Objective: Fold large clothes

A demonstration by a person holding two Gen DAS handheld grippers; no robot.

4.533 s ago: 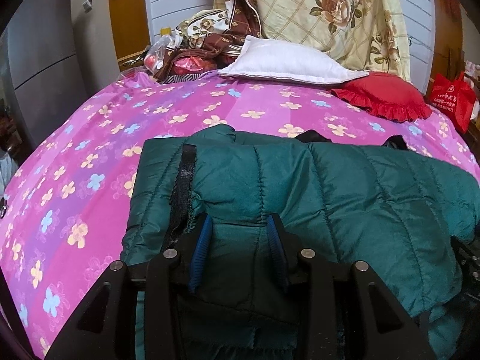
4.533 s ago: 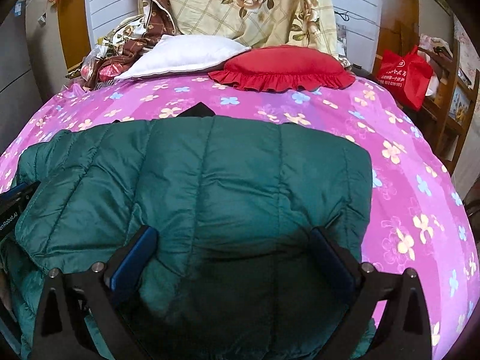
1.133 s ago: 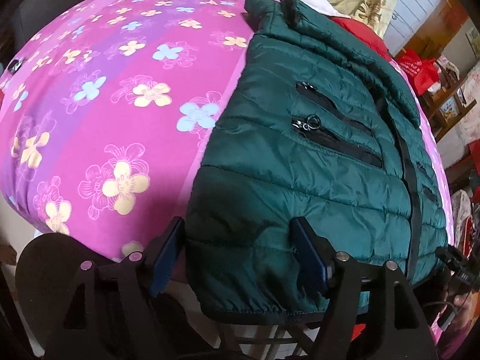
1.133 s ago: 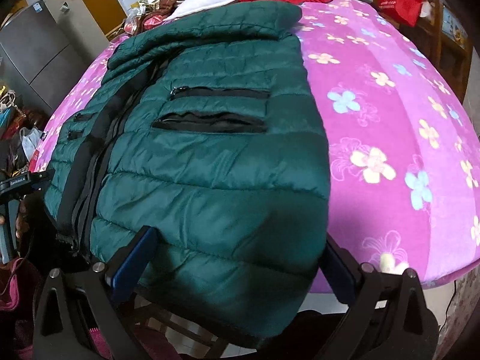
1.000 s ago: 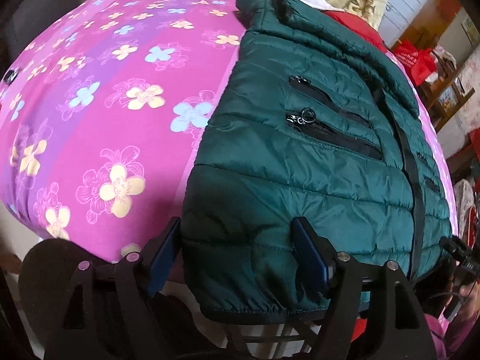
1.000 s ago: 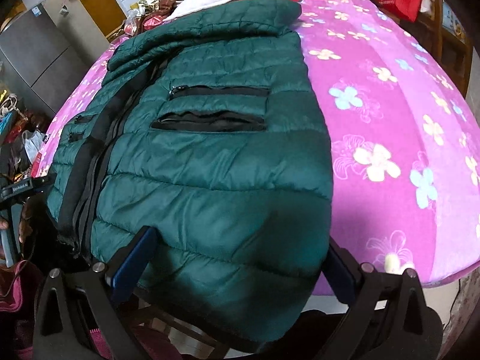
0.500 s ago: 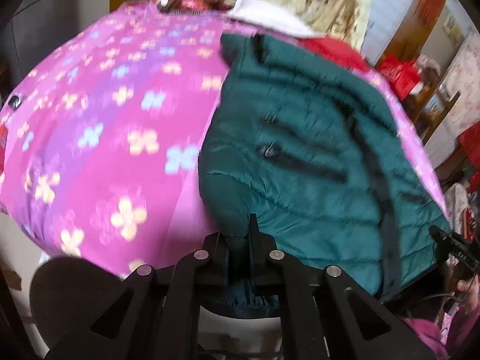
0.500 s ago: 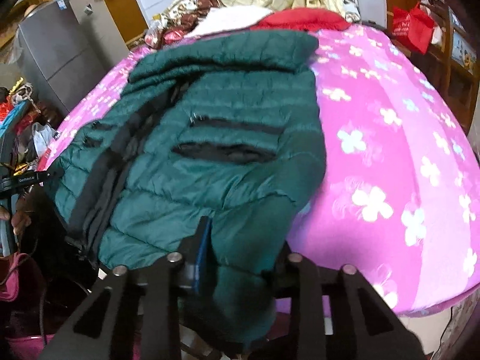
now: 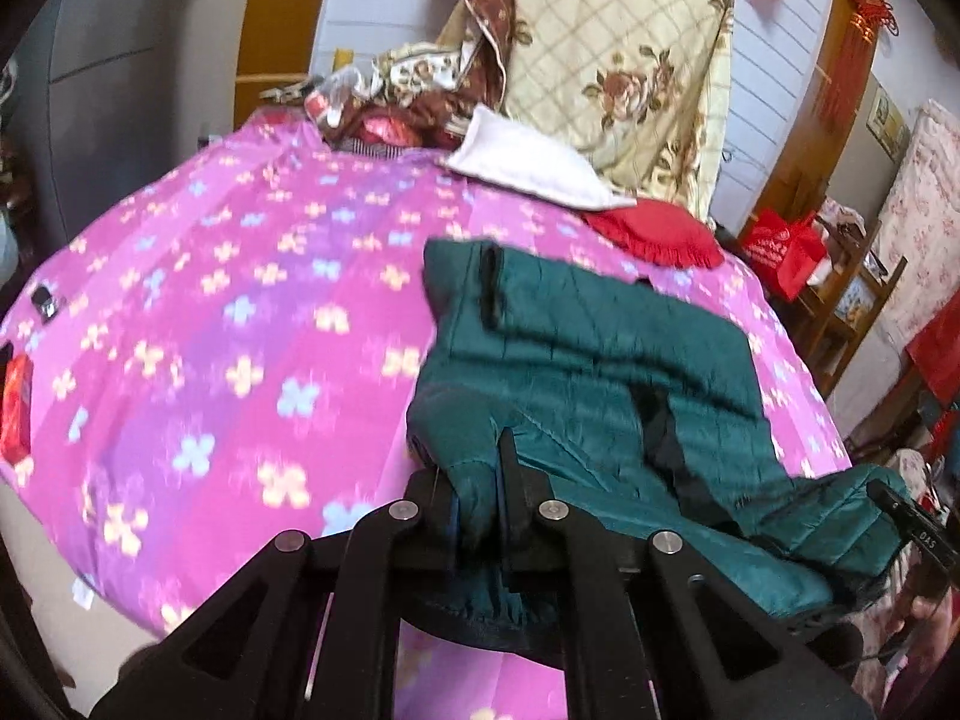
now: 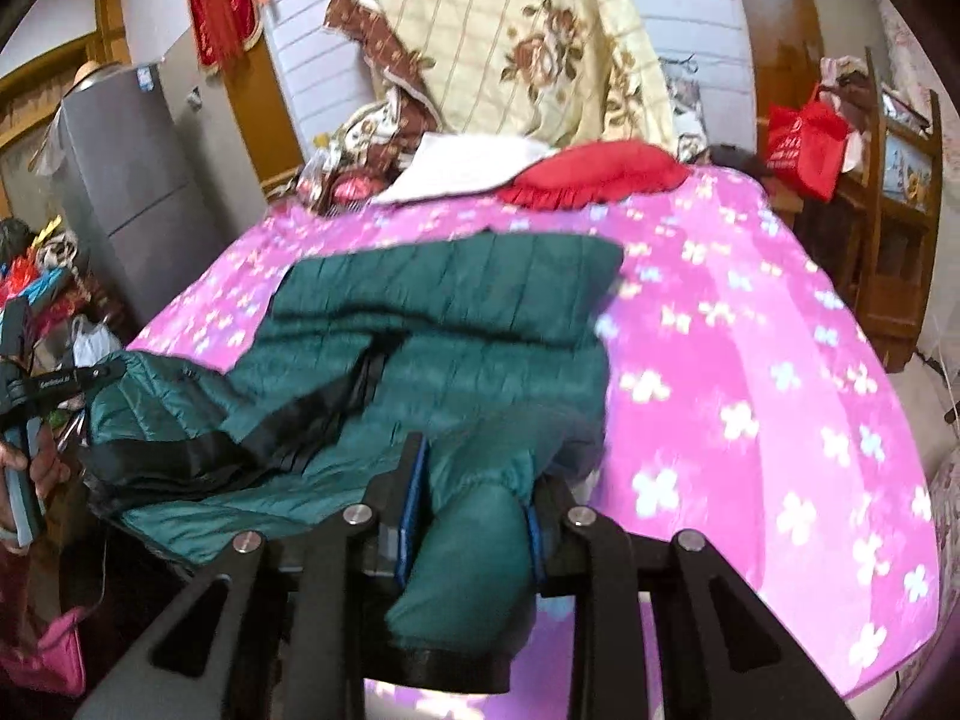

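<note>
A dark green quilted jacket [image 9: 600,360] lies on a bed with a pink flowered sheet [image 9: 210,330], its front up and its black zipper band showing. My left gripper [image 9: 480,480] is shut on the jacket's near left hem corner and holds it lifted. In the right wrist view the jacket [image 10: 468,312] spreads toward the far end of the pink sheet [image 10: 750,360]. My right gripper [image 10: 474,480] is shut on the near right hem corner, with bunched fabric between the blue pads. The near hem sags between the two grippers.
A white pillow [image 9: 528,162], a red frilled cushion [image 9: 660,234] and a cream rose-patterned quilt [image 9: 618,60] lie at the head of the bed. A grey fridge [image 10: 120,180] stands on the left, a red bag [image 10: 804,144] on wooden shelves on the right.
Both grippers closed on the jacket's near hem corners and have lifted them up from the bed's edge. The lower part of the jacket has come up and forward.
</note>
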